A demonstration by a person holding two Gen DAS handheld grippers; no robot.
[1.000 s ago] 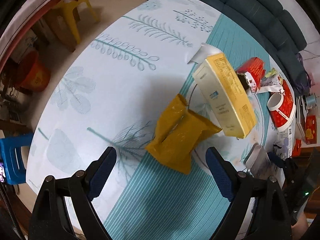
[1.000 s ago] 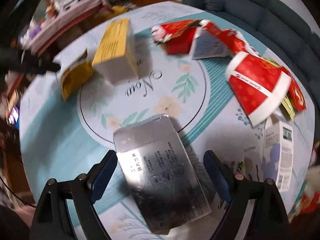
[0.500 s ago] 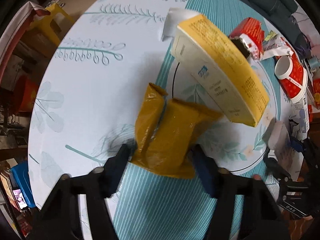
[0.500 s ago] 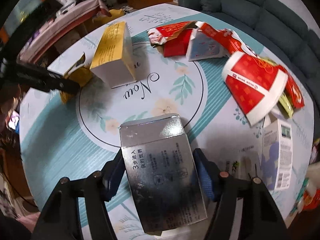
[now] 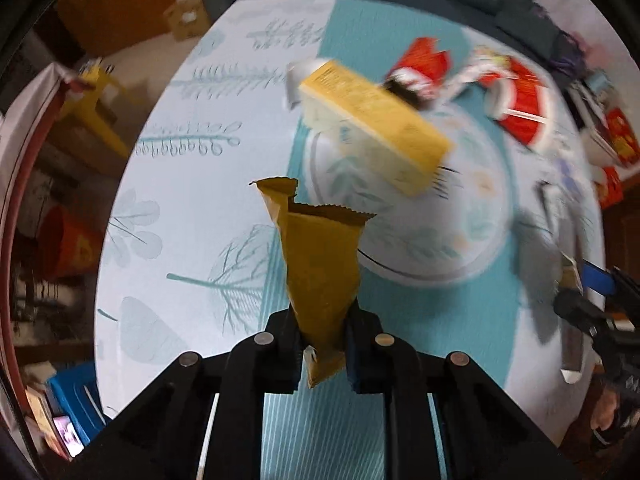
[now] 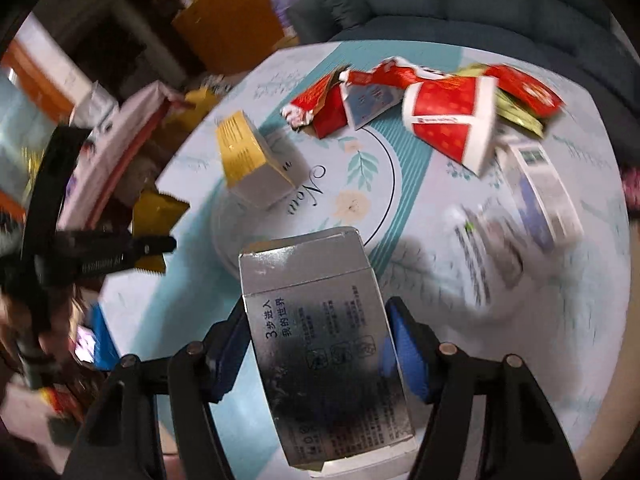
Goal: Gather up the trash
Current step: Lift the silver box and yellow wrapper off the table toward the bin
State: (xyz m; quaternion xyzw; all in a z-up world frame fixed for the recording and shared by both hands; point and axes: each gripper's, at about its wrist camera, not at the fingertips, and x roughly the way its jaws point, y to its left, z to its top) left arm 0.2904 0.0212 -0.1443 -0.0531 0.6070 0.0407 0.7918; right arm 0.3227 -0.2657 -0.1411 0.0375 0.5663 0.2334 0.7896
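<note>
Above the bench (image 5: 168, 216), the left hand-held gripper (image 5: 322, 346) is closing its jaws on a mustard-yellow snack wrapper (image 5: 320, 264), whose narrow lower end is sitting pinched between the black pads while its serrated upper edge is pointing away from the camera, clear of the patterned cloth. Beyond the wrapper, a yellow carton (image 5: 372, 124) is lying on the round printed motif, with a red carton (image 5: 420, 64) and a red paper cup (image 5: 520, 108) lying farther back near the bench's far edge. At the right of this view the other gripper is showing only as a blurred black and blue shape. Over the near side of the bench, the right hand-held gripper (image 6: 316, 344) is clamping a silver printed carton (image 6: 320, 340) across its width, a blue pad pressing on each long side, and the carton's open end flap is pointing toward the bench centre. Behind it the yellow carton is resting beside the script lettering, and the red paper cup is lying on its side among torn red wrappers (image 6: 384, 76). A white and blue carton (image 6: 540, 188) is lying at the right, blurred.
</note>
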